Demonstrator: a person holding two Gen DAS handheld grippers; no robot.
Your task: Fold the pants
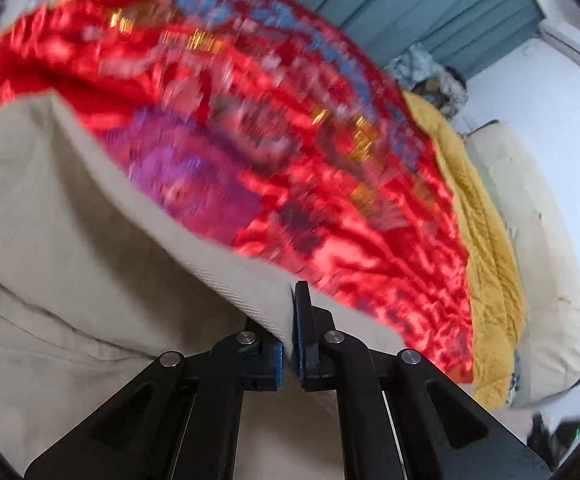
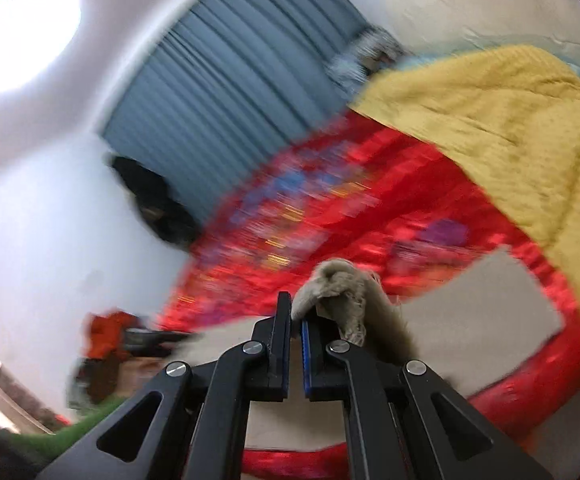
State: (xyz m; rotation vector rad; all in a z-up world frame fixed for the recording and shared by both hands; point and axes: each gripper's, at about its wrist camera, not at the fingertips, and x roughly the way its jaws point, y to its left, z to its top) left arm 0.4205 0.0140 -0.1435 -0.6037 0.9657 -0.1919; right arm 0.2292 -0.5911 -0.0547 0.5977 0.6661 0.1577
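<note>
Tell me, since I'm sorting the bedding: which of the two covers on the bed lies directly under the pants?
The red patterned cover: the beige pants lie on it, while the yellow quilt sits apart, along its far edge.

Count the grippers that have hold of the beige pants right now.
2. The left gripper is clamped on a fabric edge of the pants, lifted above the red bedspread. The right gripper pinches a bunched end.
</note>
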